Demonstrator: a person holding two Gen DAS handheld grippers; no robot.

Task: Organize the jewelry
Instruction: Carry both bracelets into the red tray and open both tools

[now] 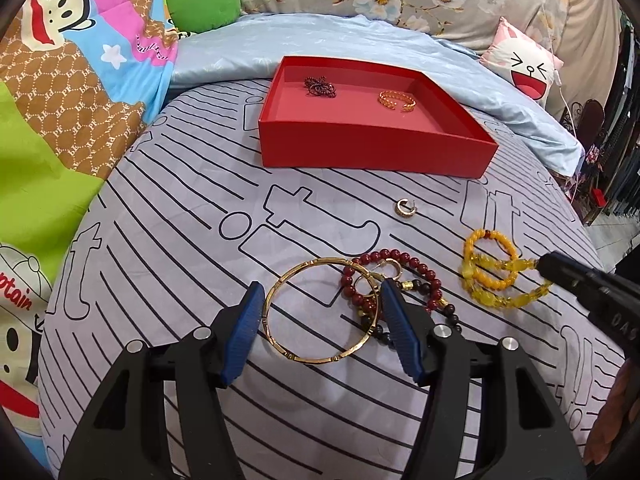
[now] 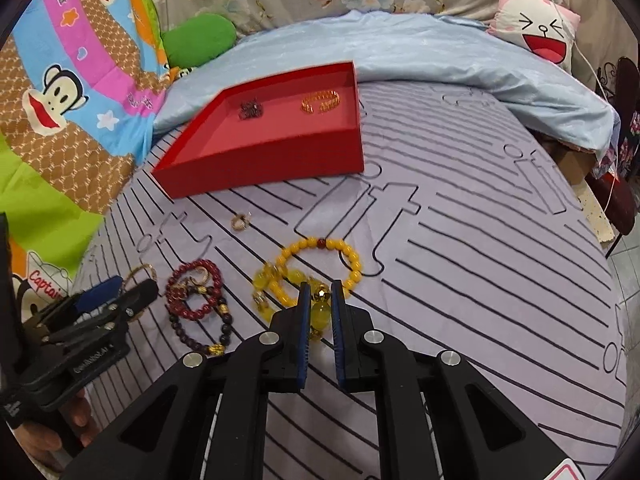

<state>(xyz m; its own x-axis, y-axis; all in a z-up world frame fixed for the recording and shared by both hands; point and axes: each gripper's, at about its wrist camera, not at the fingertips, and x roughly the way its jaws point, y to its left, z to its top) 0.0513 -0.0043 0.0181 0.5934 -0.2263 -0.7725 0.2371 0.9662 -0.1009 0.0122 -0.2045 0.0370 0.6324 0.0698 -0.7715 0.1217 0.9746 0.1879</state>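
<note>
On the striped bed sheet, my left gripper [image 1: 321, 285] has its blue pads against both sides of a thin gold bangle [image 1: 280, 350]. A dark red bead bracelet [image 1: 384, 258], a dark bead bracelet [image 1: 442, 310] and small gold hoops [image 1: 390, 269] overlap the bangle's right side. My right gripper [image 2: 321, 286] is shut on a translucent yellow bead bracelet [image 2: 266, 280], which tangles with a round yellow bead bracelet [image 2: 320, 244]. A small gold ring [image 1: 405, 205] lies loose. The red tray [image 1: 376, 148] behind holds a dark beaded piece [image 1: 320, 86] and a gold cuff [image 1: 396, 100].
A folded pale blue duvet [image 1: 224, 56] lies behind the tray. Cartoon bedding [image 1: 80, 80] and a green cushion [image 1: 202, 6] sit on the left, a pink face pillow [image 1: 524, 64] at the back right. The bed drops off at its right edge [image 2: 600, 216].
</note>
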